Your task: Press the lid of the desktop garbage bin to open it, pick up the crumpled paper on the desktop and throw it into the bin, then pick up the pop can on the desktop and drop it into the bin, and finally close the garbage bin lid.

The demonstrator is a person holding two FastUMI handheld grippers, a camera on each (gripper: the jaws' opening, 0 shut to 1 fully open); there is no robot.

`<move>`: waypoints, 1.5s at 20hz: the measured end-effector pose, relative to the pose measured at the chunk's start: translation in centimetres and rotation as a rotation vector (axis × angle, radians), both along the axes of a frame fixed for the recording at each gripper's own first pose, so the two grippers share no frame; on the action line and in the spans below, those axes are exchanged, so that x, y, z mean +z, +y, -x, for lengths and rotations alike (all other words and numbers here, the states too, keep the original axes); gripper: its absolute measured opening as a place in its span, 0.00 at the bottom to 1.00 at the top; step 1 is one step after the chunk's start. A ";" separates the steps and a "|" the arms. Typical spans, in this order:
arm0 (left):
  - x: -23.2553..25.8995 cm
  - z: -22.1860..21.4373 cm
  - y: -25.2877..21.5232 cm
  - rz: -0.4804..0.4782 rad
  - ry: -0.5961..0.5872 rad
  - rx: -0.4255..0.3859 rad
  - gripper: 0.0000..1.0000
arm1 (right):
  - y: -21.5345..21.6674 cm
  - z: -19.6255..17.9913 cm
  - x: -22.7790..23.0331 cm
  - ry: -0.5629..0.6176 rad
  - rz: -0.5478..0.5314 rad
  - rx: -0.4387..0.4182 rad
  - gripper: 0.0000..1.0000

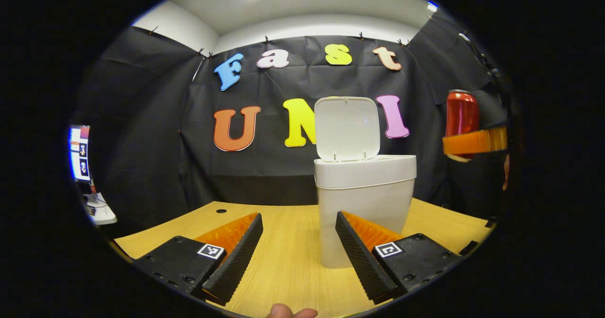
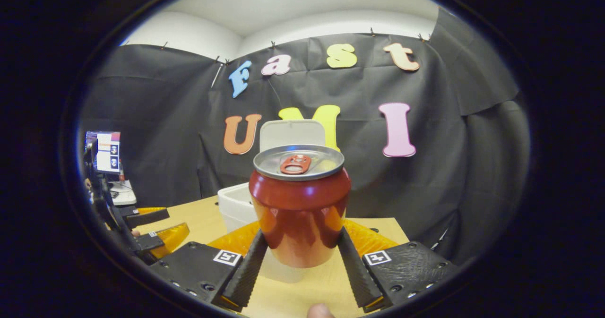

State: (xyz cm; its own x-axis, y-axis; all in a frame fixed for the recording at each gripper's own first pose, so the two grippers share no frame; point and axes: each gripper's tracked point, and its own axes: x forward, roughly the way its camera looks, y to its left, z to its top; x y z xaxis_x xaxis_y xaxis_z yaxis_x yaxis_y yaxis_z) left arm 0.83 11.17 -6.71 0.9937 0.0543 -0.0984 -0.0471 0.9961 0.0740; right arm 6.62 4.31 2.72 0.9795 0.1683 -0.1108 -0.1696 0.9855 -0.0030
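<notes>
A white desktop bin [image 1: 364,200] stands on the wooden desk [image 1: 283,261] with its lid [image 1: 347,128] swung up and open. My left gripper [image 1: 298,252] is open and empty, low over the desk just in front of the bin. In the left gripper view, a red pop can [image 1: 461,115] hangs in the air to the right of the bin, held by the right gripper [image 1: 474,141]. In the right gripper view, my right gripper [image 2: 301,256] is shut on the upright can [image 2: 299,204], with the bin [image 2: 236,209] and its raised lid [image 2: 292,133] behind it.
The left gripper [image 2: 151,228] and the hand holding it show at the left edge of the right gripper view. A screen [image 1: 79,152] and a white device [image 1: 100,209] stand off the desk's left side. A small hole [image 1: 221,210] sits in the desk's far left part.
</notes>
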 end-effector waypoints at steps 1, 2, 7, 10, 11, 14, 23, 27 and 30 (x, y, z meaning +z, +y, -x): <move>0.5 0.0 0.5 0.007 -0.015 0.011 1.00 | 0.9 -0.7 0.6 0.003 -0.009 0.013 0.79; 0.5 0.1 0.4 0.033 -0.012 -0.007 0.99 | 1.8 -1.5 1.2 0.006 -0.011 0.026 0.79; 1.5 0.7 1.2 0.096 -0.029 -0.020 1.00 | 4.3 -7.5 3.6 0.028 -0.003 0.031 0.79; 1.1 0.9 1.9 0.137 -0.012 -0.011 0.99 | 4.7 -11.5 2.9 0.087 0.008 0.001 0.80; 1.3 0.9 1.9 0.145 -0.014 -0.015 1.00 | 4.7 -12.6 2.1 0.114 0.012 -0.012 0.79; 1.9 0.9 2.8 0.123 -0.029 0.007 1.00 | 4.8 -14.8 -0.4 0.202 0.013 -0.044 0.79; 1.5 1.5 1.2 0.115 -0.015 -0.077 0.98 | 4.9 -15.5 0.5 0.167 0.023 -0.076 0.80; 1.1 1.2 2.4 0.112 -0.011 -0.053 0.98 | 5.3 -15.7 -0.2 0.187 0.018 -0.077 0.81; 0.6 1.0 3.3 0.114 -0.004 -0.037 0.98 | 5.2 -15.5 -0.3 0.190 0.029 -0.098 0.83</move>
State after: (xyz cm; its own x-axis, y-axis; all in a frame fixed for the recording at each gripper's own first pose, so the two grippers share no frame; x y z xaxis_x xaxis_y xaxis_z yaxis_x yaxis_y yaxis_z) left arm -0.14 14.48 -6.11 0.9952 0.0062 -0.0974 -0.0101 0.9991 -0.0400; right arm 22.10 9.47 2.42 0.9520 0.0670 -0.2988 -0.0729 0.9973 -0.0084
